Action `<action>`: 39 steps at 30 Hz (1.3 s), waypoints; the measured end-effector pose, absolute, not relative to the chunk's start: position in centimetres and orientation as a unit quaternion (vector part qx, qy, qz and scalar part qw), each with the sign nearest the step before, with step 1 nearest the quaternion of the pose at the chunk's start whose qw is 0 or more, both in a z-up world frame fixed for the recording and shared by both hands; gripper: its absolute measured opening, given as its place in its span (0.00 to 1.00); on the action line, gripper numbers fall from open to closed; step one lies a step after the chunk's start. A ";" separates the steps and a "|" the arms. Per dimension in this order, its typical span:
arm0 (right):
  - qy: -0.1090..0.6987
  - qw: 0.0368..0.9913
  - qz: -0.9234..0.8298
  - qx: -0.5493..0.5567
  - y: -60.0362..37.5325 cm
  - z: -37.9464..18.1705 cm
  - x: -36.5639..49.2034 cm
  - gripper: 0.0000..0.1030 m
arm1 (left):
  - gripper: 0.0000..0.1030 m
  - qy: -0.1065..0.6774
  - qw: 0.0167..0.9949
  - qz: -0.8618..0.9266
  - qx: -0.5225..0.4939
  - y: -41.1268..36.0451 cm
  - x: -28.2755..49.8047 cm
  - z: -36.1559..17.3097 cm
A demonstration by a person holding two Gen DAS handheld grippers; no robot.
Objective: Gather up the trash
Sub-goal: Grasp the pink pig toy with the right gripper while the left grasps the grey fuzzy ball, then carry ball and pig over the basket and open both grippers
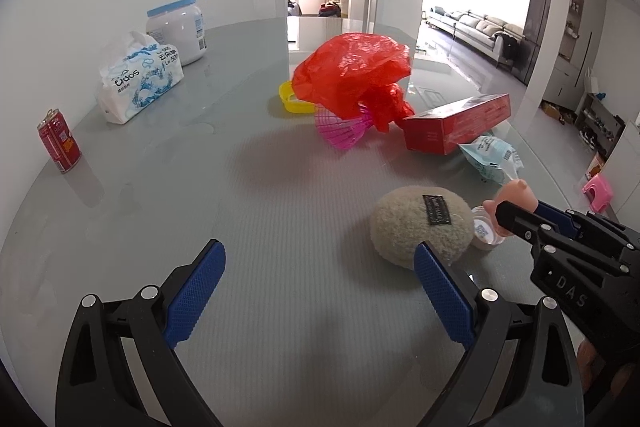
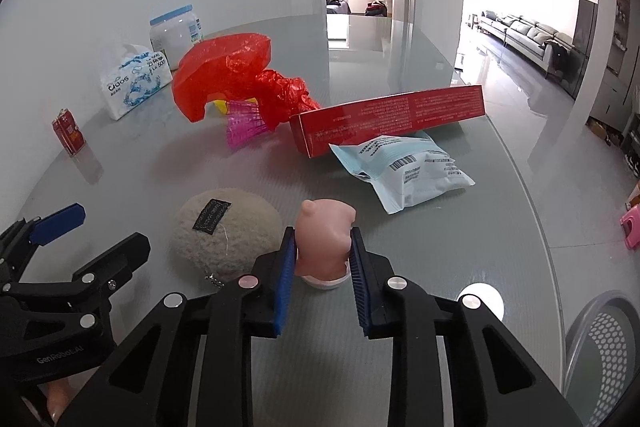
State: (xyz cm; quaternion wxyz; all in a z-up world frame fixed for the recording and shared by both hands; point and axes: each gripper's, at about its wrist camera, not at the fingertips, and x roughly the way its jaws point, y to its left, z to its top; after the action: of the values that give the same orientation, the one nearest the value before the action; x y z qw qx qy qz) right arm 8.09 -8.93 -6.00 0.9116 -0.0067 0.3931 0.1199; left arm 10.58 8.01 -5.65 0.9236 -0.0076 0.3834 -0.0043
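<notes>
My right gripper [image 2: 322,247] is shut on a small pink pig figure [image 2: 324,241], held just over a small clear lidded cup [image 1: 486,231] on the glass table. From the left wrist view the right gripper [image 1: 505,211] comes in from the right with the pig [image 1: 514,193] at its tip. My left gripper [image 1: 320,267] is open and empty above the table, with a beige fuzzy pouch [image 1: 418,227] by its right finger. A red plastic bag [image 1: 354,73], a red carton [image 1: 456,123], a light blue wrapper [image 2: 408,169] and a red can [image 1: 59,141] lie farther out.
A pink shuttlecock [image 1: 344,131] and a yellow lid [image 1: 292,99] sit under the bag. A tissue pack [image 1: 138,81] and a white jar [image 1: 176,29] stand at the back left near the wall. A chair back [image 2: 600,347] is at the table's near right edge.
</notes>
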 end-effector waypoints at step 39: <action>0.387 0.913 0.091 0.090 -18.0 -6.0 4.0 0.25 | 0.62 0.420 0.906 -0.047 0.001 1.8 14.3 -7.9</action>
State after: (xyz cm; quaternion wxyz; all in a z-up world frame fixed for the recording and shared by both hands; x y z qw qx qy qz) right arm 4.04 -18.00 -5.97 0.9130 0.0900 0.3873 0.0911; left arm 14.31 1.81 -7.88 0.9061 0.0009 0.4204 -0.0468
